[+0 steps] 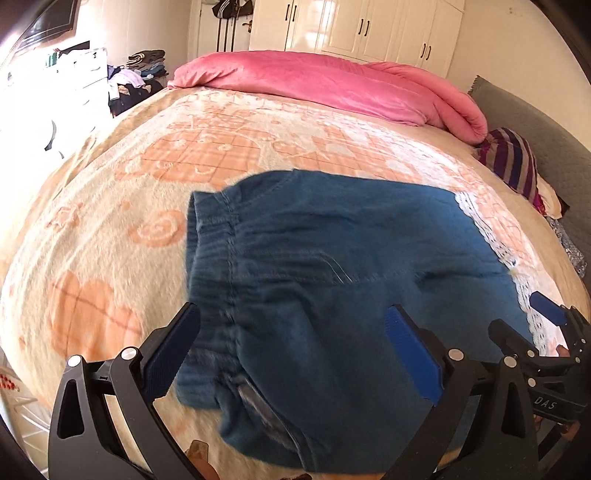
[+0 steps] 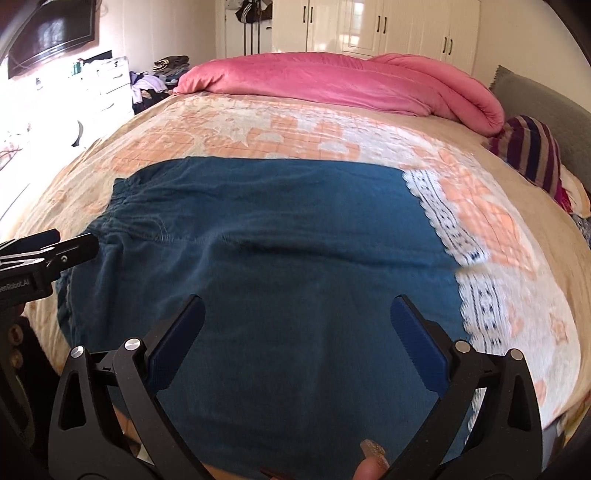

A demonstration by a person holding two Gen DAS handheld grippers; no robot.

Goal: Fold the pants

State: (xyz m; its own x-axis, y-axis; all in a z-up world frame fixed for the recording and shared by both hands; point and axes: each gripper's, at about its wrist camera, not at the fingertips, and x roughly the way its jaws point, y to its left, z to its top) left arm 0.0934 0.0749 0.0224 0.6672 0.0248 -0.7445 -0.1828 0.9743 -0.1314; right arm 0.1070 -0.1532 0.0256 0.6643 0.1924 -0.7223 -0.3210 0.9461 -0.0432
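Bedroom light falls on a bed (image 1: 110, 206) under a peach-patterned blanket, with a pink duvet (image 1: 332, 85) bunched toward 12 o'clock and white wardrobes (image 1: 369, 29) behind it.

From the left wrist camera, the blue pants (image 1: 332, 258) lie spread on the blanket, filling the middle and the 6 o'clock part of the picture. Their gathered waistband (image 1: 214, 258) runs down the 9 o'clock side and the white lace hems (image 1: 495, 243) trail toward 3 o'clock. The left gripper (image 1: 291, 354) hovers over the waistband end, jaws wide apart and holding nothing. At 4 o'clock the right gripper (image 1: 546, 325) shows near the lace edge.

From the right wrist camera, the pants (image 2: 277, 229) again lie flat across the bed (image 2: 517, 295), waistband at 9 o'clock and lace hems (image 2: 447, 221) at 2 to 3 o'clock. The right gripper (image 2: 297, 343) hangs above the leg section, jaws spread and empty. The left gripper (image 2: 55, 251) pokes in at 9 o'clock by the waistband. A fingertip (image 2: 373, 458) shows at 6 o'clock.

One tool stands toward each end, probably so that both ends can be pinched together for a fold; no fold looks made yet.
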